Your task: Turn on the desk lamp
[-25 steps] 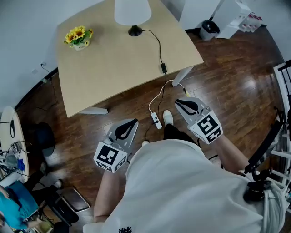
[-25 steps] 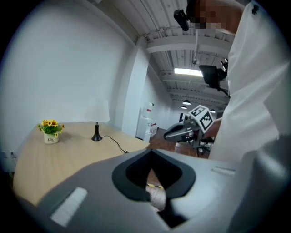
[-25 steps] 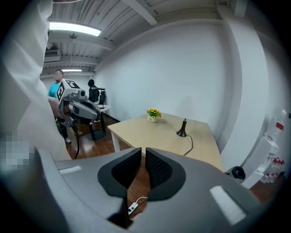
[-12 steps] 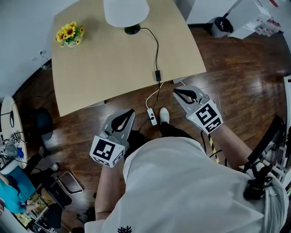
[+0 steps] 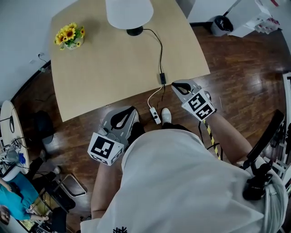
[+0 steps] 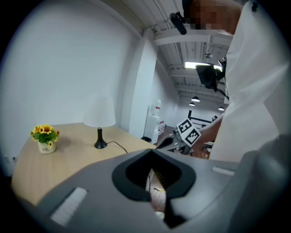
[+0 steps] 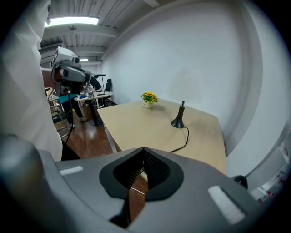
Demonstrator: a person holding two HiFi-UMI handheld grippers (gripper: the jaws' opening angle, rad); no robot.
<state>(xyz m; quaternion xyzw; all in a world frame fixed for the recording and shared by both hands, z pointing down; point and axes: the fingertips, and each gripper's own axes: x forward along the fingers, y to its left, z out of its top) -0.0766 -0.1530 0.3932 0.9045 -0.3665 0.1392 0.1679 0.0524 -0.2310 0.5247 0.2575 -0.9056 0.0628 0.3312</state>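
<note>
1. Desk lamp [image 5: 129, 13] stands at the far edge of the tabletop [image 5: 109, 68], w/ white shade and black base, well apart from both tools. Can't tell lit vs. unlit under the room light.
2. Its black cord [image 5: 159, 50] runs across the tabletop toward the person & carries a small black block [image 5: 162, 78] right at the near edge. Prob. the inline switch, so that's the target, not the lamp body.
3. Right hand-held gripper [image 5: 175, 85]: jaws pressed together, nothing btwn them. Tip sits just beside the block; contact not clear from the head view. Closed jaws likely meant to poke the switch w/ the tip rather than pinch it.
4. Left hand-held gripper [image 5: 128, 112]: also pressed together & empty, held low by the person's body, short of the tabletop edge. No job here yet, so it looks parked out of the way.
5. From the block a white lead drops to a power strip [image 5: 156, 115] on the floor [image 5: 236, 91]. Sunflower pot [image 5: 69, 36] at the far left corner plays no part.
6. Next move calls for bringing the right tip onto the block's button. Block looks light & loose at the edge, so a sideways push could slide it off. Left may need to steady the cord.
</note>
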